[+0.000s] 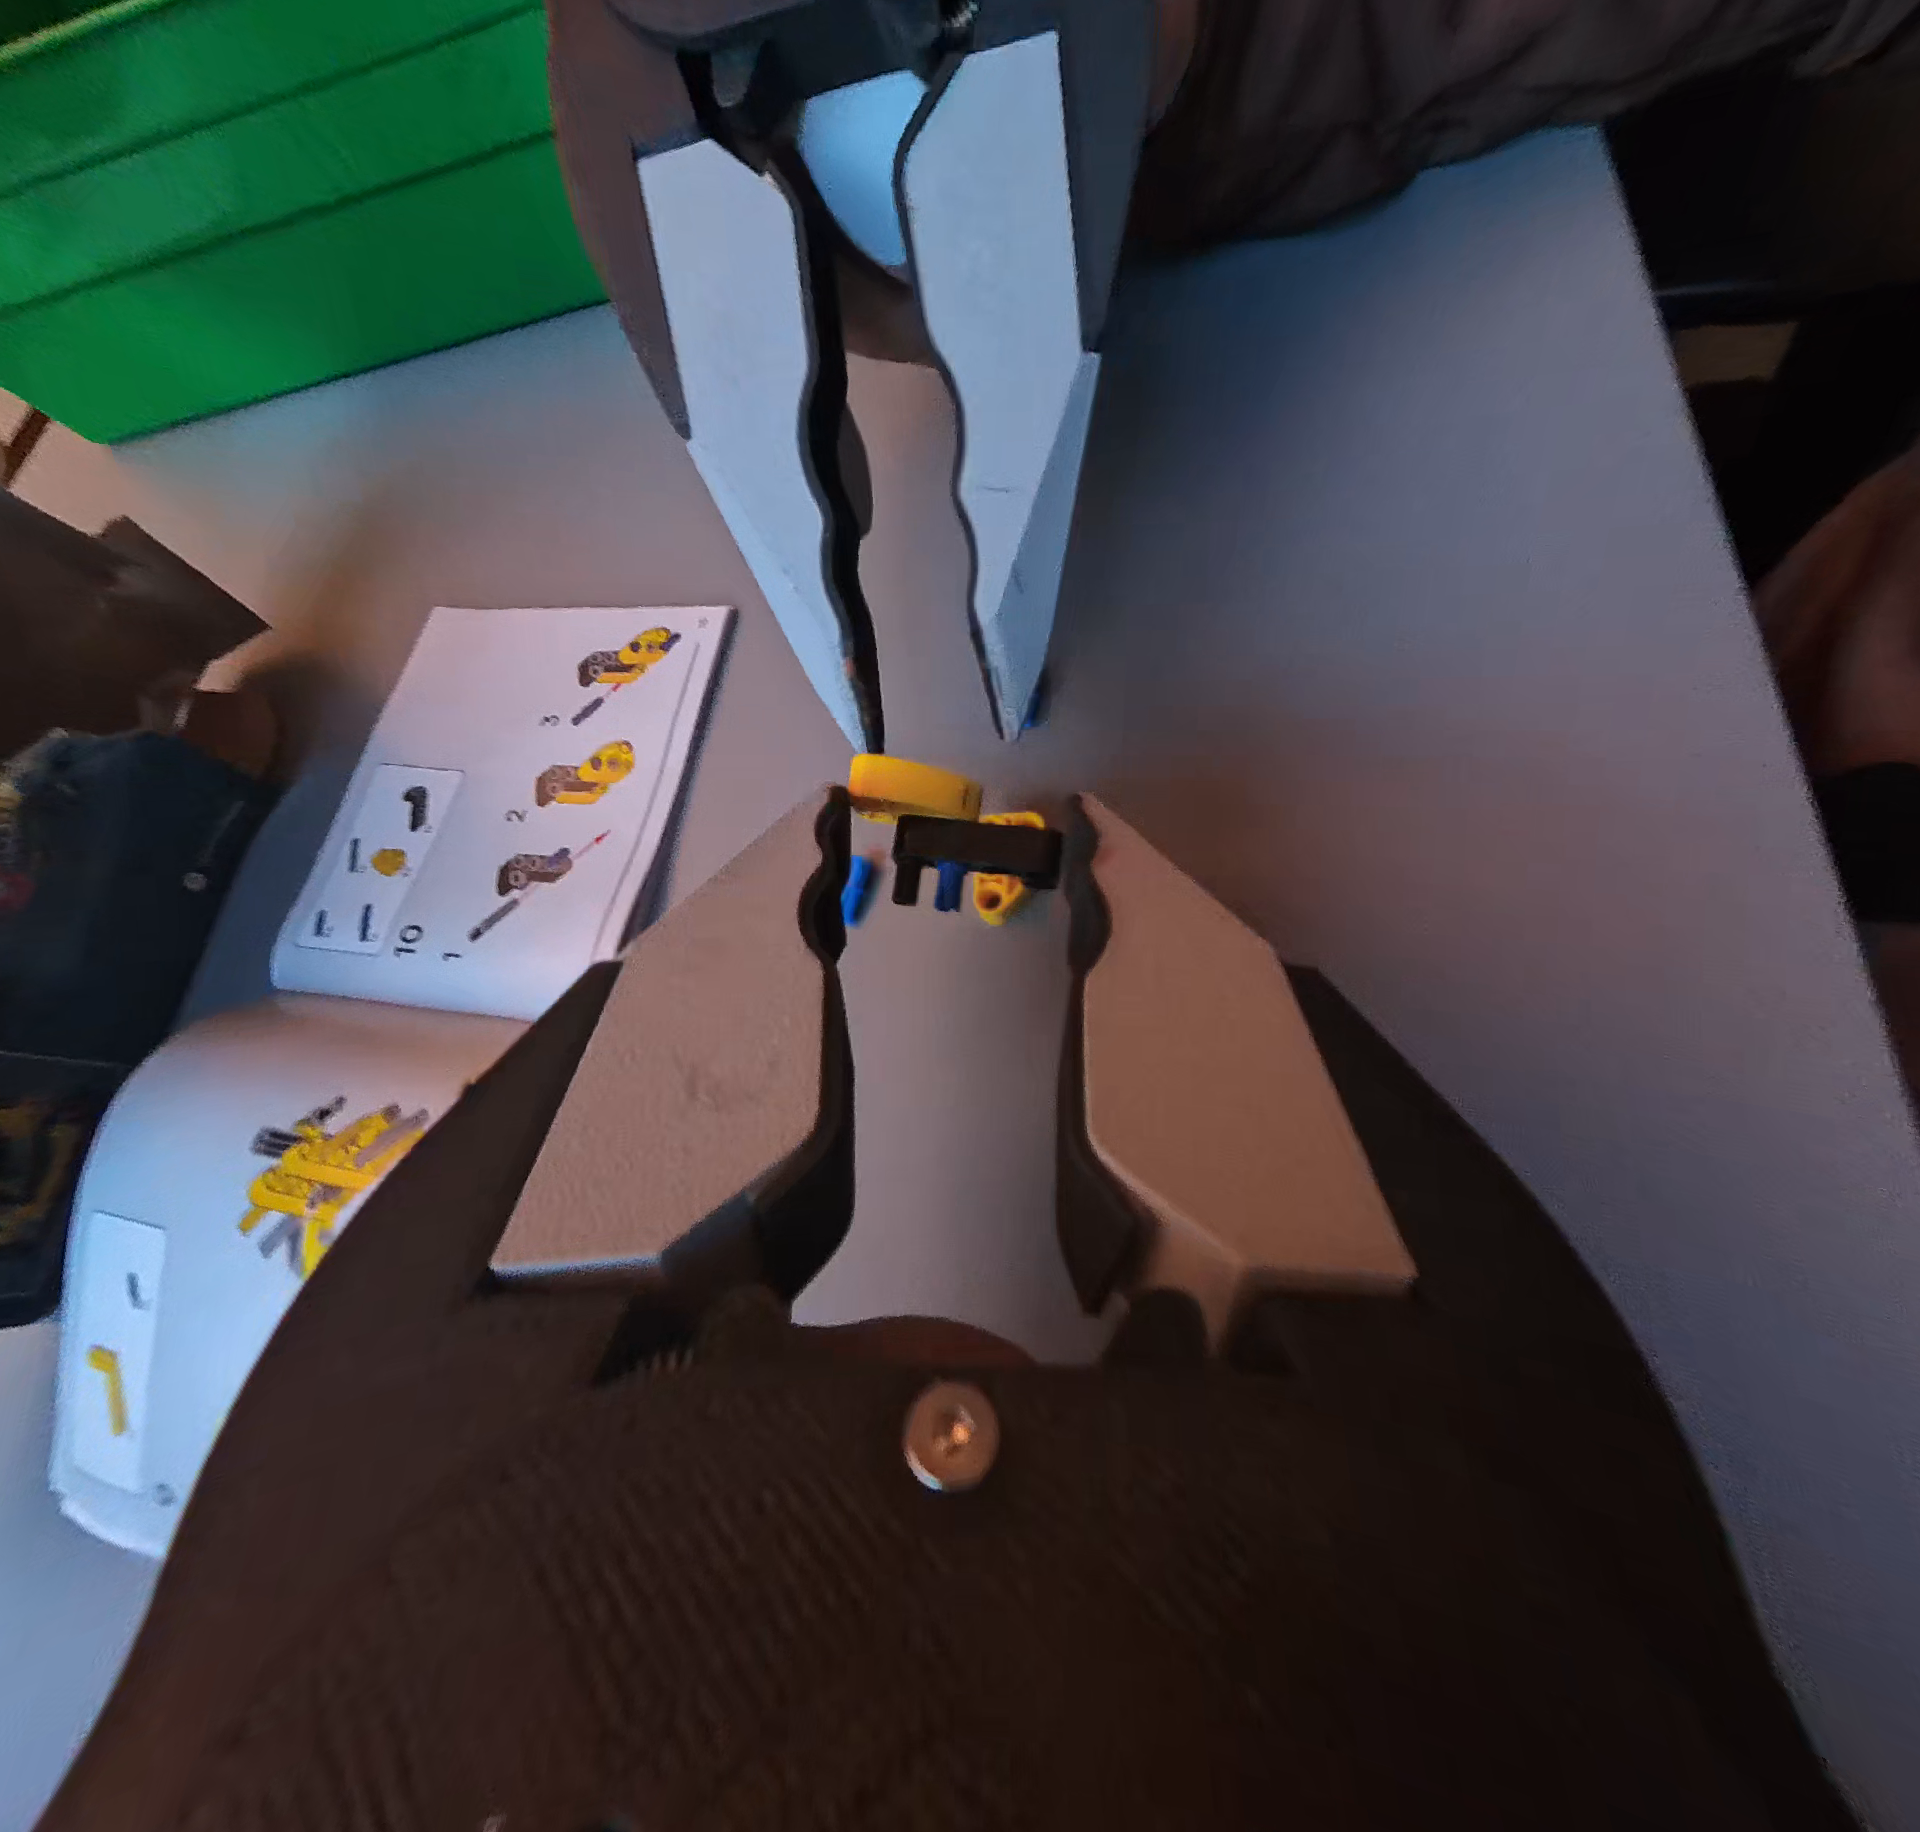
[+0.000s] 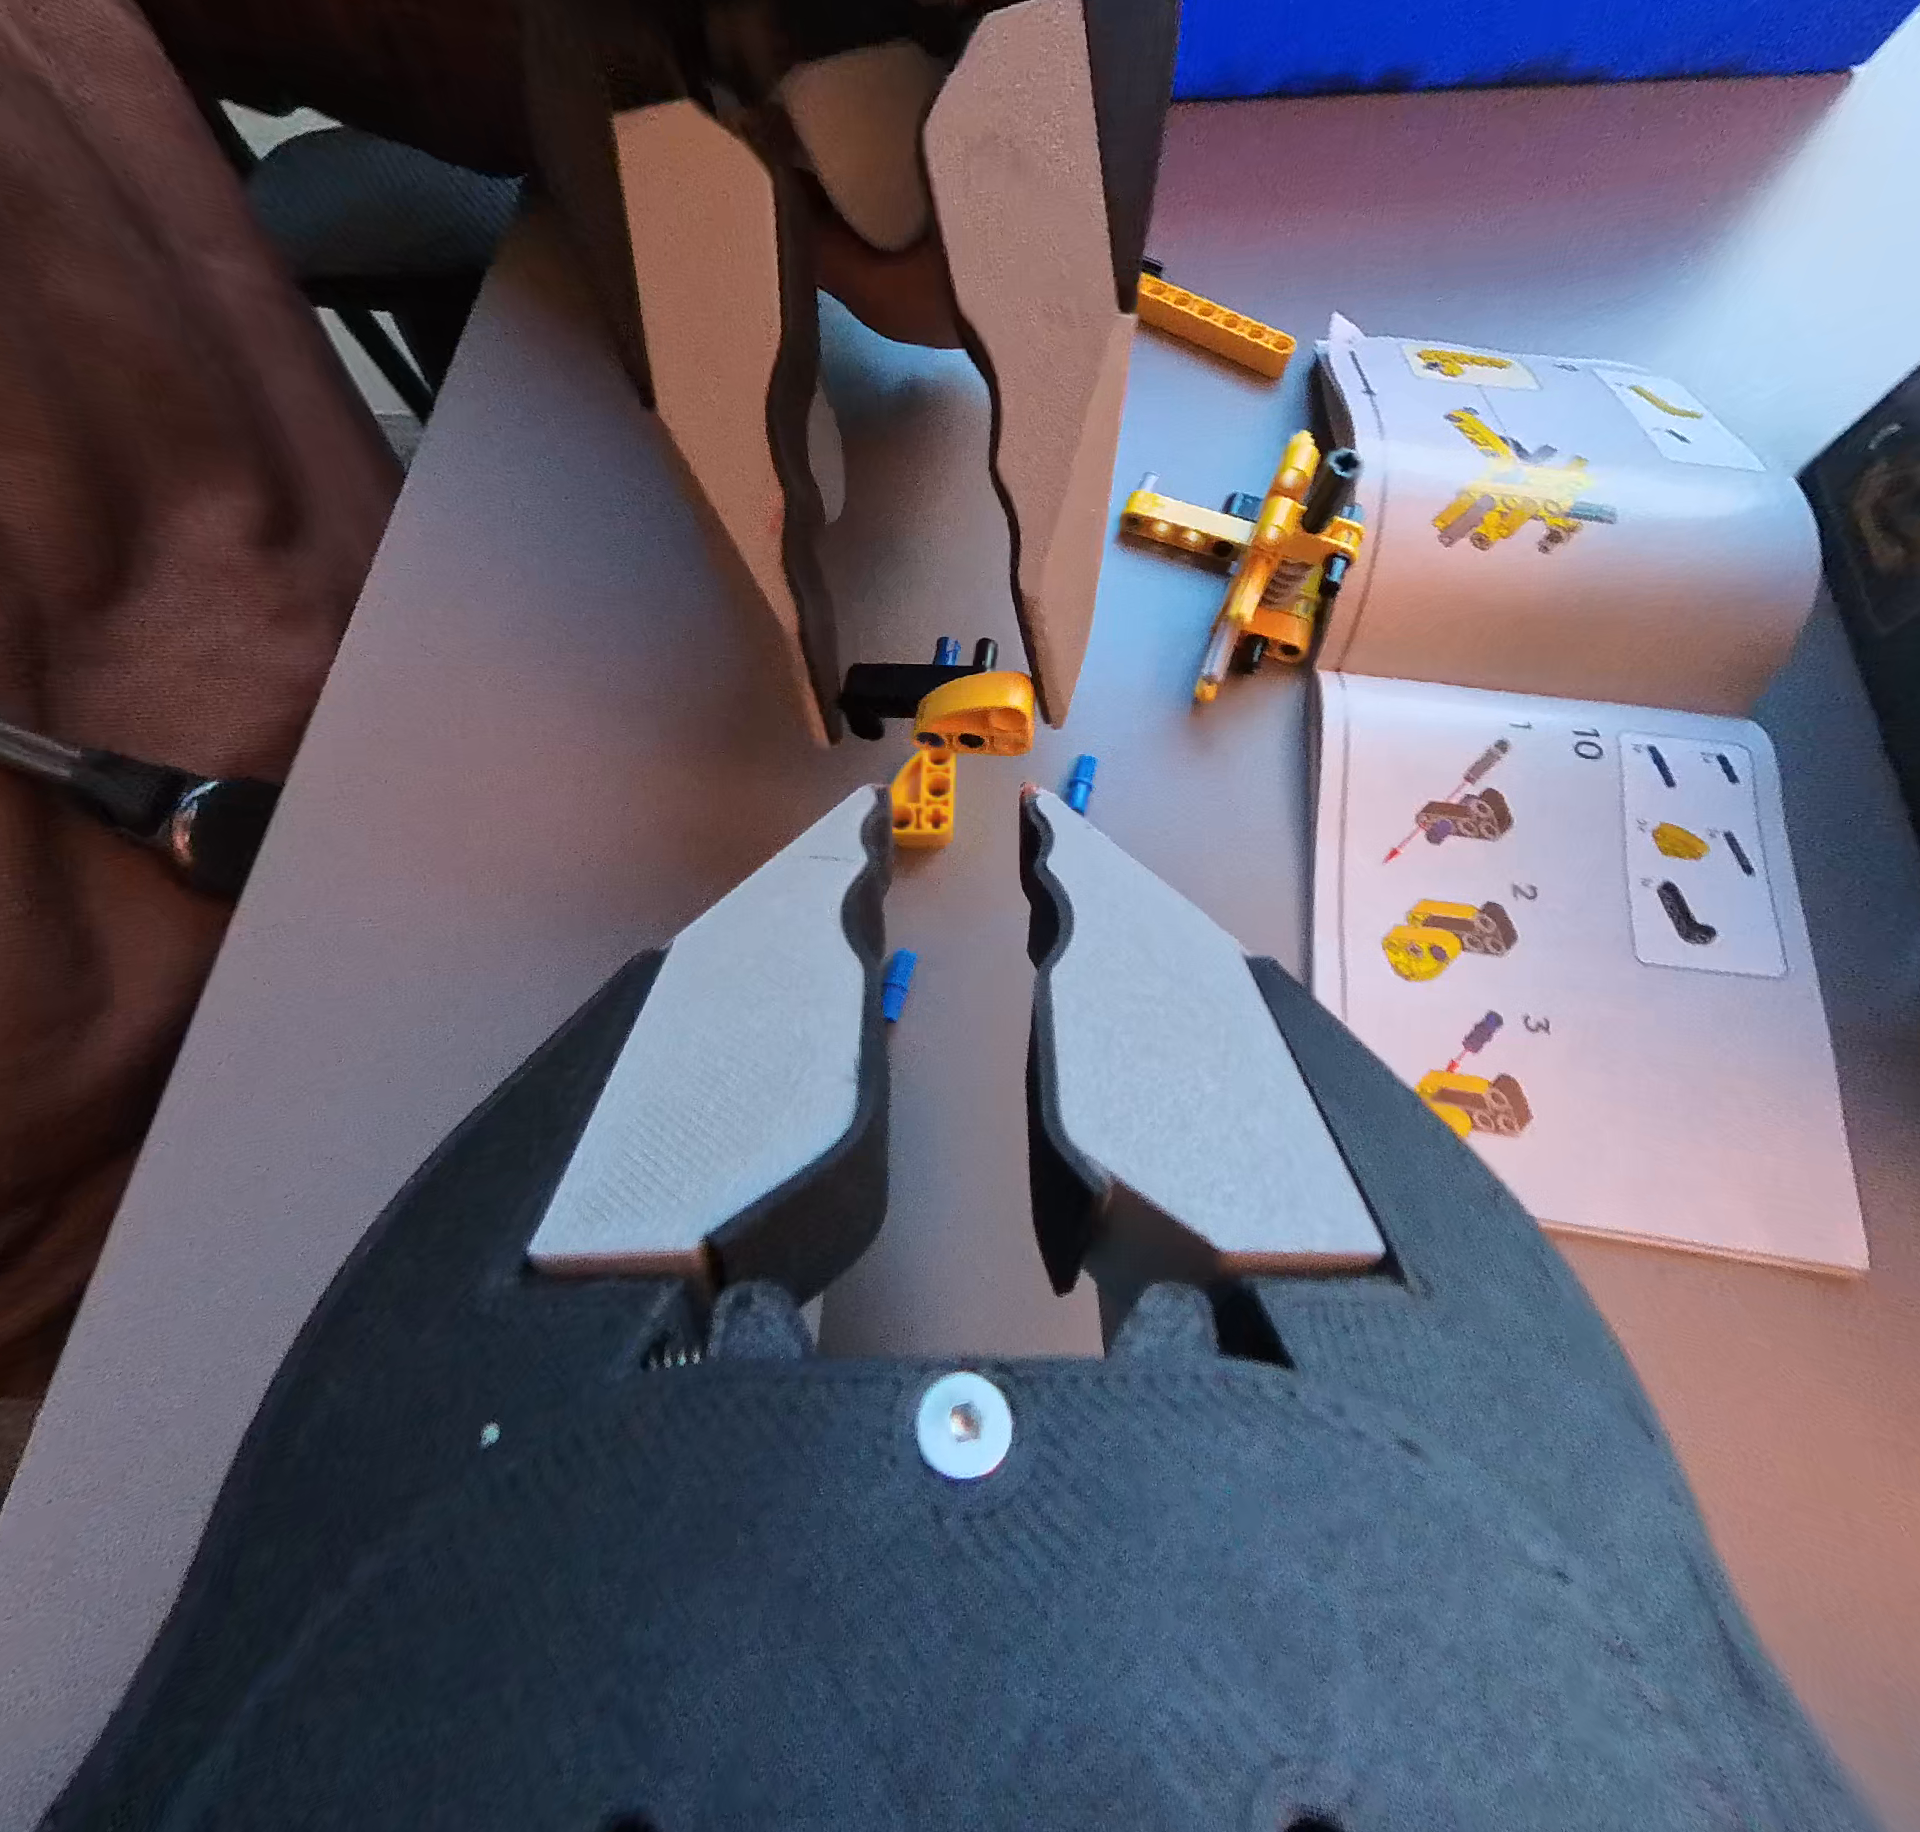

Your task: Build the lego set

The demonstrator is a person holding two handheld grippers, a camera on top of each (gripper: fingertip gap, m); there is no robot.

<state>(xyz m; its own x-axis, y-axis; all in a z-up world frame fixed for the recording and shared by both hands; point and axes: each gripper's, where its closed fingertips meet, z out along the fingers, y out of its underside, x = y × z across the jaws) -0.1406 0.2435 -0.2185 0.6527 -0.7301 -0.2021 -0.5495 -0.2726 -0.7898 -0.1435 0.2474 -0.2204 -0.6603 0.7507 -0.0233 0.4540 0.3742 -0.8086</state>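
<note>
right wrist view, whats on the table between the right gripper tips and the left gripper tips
In the right wrist view, a small yellow angled piece lies there, then a curved yellow piece joined to a black piece.

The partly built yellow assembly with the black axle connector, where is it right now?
In the right wrist view, the partly built yellow assembly lies on the grey table, right of the far left gripper, against the open instruction booklet, below the long yellow beam.

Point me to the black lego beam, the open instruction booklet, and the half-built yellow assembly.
black lego beam (image 1: 977, 845): left wrist view, middle of its top face.
instruction booklet (image 2: 1662, 1138): right wrist view, bare part of the near page.
yellow assembly (image 2: 1273, 546): right wrist view, central hub.
</note>
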